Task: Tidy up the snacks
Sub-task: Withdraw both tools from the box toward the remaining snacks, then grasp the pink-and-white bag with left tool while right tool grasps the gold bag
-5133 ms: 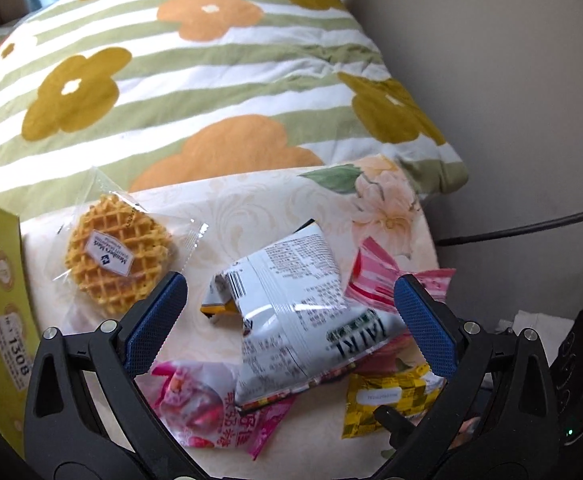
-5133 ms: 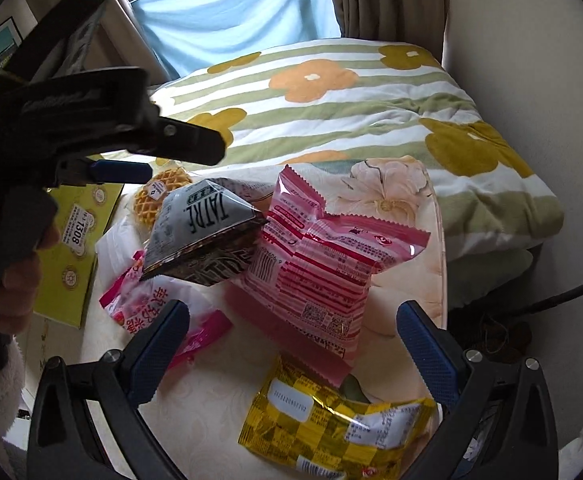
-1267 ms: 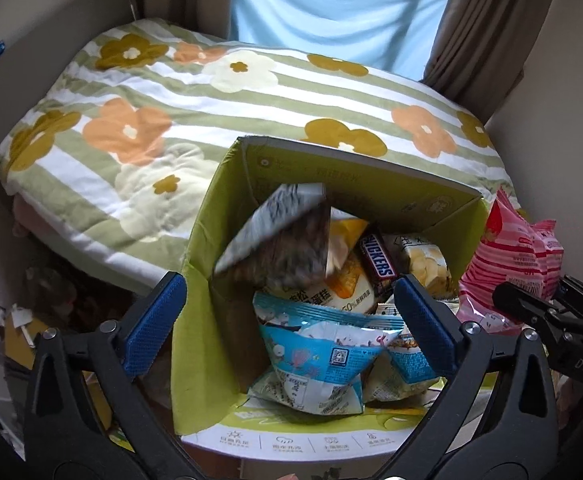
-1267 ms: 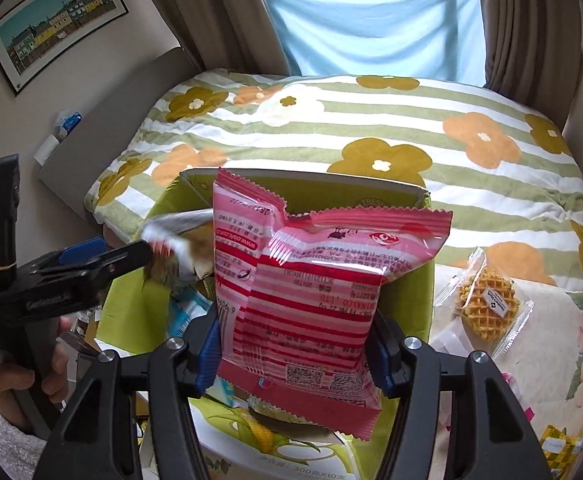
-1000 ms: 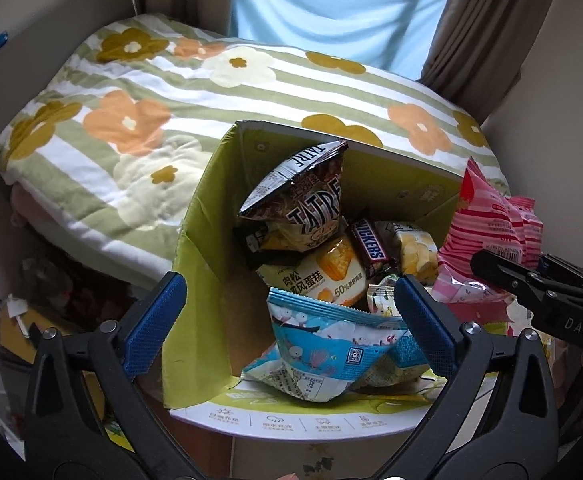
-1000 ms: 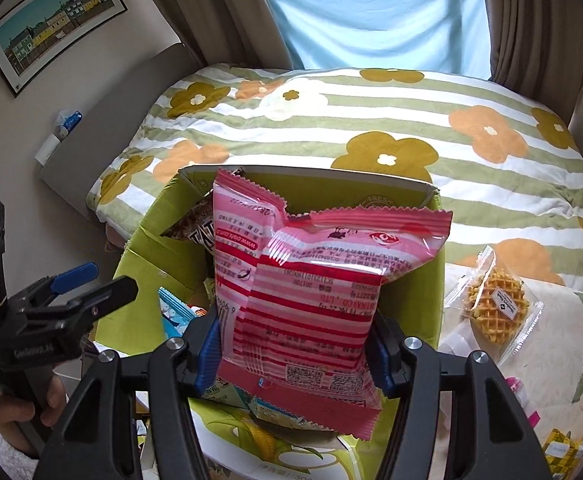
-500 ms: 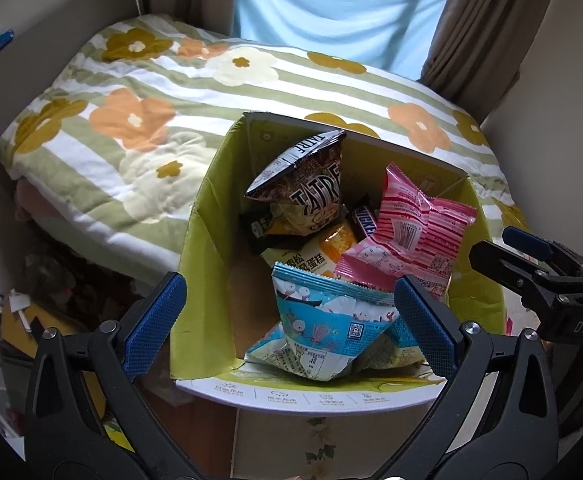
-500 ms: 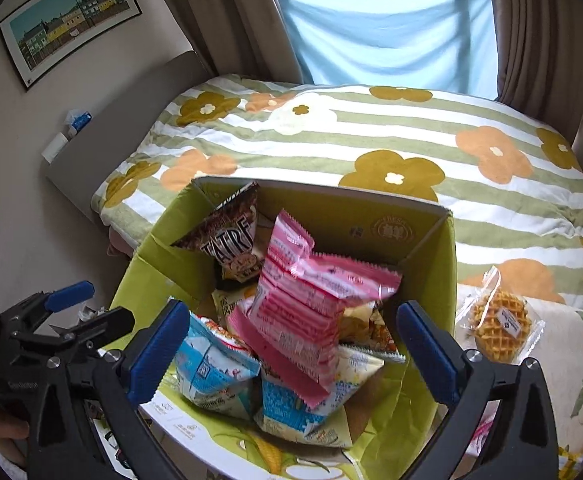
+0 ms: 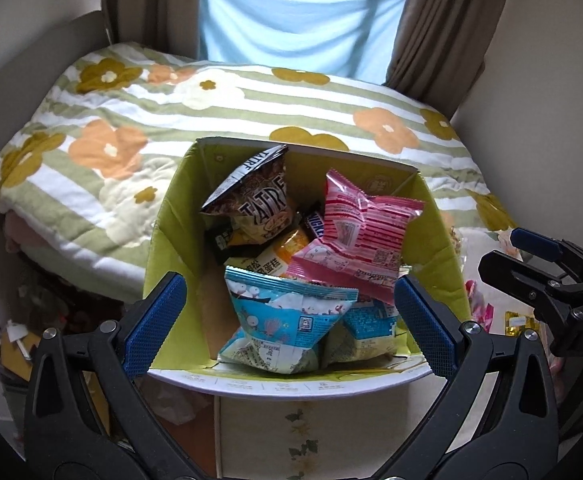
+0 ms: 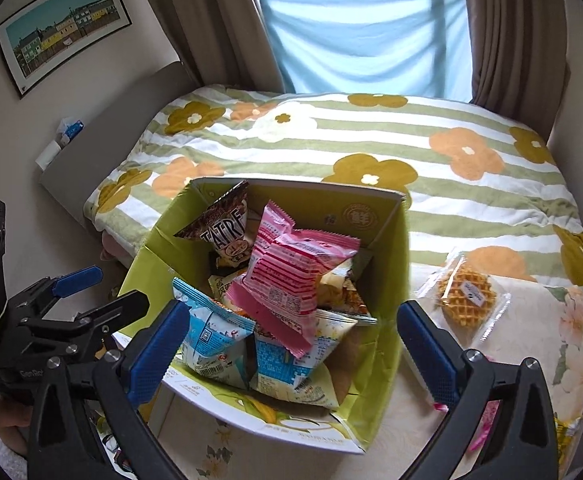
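candy bar (image 9: 316, 222) mostly buried, yellow packet (image 9: 521, 323) half hidden

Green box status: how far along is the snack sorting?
Done: the pink packet and Tatre bag lie in the green box. In hand: nothing; the left gripper and right gripper are open. Left: the waffle and a yellow packet on the table.

Both wrist views look down, close, into one shared green box (image 9: 171, 216) (image 10: 387, 280).
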{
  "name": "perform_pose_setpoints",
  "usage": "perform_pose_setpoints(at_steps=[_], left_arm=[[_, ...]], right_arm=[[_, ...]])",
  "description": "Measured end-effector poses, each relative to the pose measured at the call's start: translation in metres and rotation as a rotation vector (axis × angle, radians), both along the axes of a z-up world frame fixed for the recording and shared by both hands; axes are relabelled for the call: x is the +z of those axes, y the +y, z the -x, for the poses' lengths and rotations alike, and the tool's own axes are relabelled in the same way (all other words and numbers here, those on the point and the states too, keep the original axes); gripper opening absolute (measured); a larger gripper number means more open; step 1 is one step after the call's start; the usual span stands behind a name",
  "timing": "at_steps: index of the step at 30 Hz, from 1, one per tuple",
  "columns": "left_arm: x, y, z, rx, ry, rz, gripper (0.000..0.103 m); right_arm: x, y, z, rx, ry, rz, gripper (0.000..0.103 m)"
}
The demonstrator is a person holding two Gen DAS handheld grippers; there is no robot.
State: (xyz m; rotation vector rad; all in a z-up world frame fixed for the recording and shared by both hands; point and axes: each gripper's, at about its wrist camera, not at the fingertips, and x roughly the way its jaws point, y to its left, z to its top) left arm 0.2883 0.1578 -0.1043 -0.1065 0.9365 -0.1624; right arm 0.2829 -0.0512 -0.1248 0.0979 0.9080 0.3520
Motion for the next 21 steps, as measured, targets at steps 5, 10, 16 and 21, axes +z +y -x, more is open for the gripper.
perform_pose_setpoints(at_steps=[5,10,16,21], left_arm=[[0.011,-0.029,0.01,-0.029,-0.023,0.001,0.103],[0.02,-0.072,0.023,-0.051,-0.045,0.0,0.103],[0.016,-0.143,0.033,-0.075,-0.021,0.038,0.103],[0.004,-0.208,0.042,-0.1,0.018,0.027,0.103]], right_arm=[[0.018,-0.035,0.016,-0.018,-0.043,0.019,0.103],[0.022,-0.087,0.034,-0.034,-0.055,0.02,0.103],[0.016,-0.159,0.058,-0.051,-0.044,0.021,0.103],[0.005,-0.211,0.073,-0.041,-0.031,0.052,0.103]])
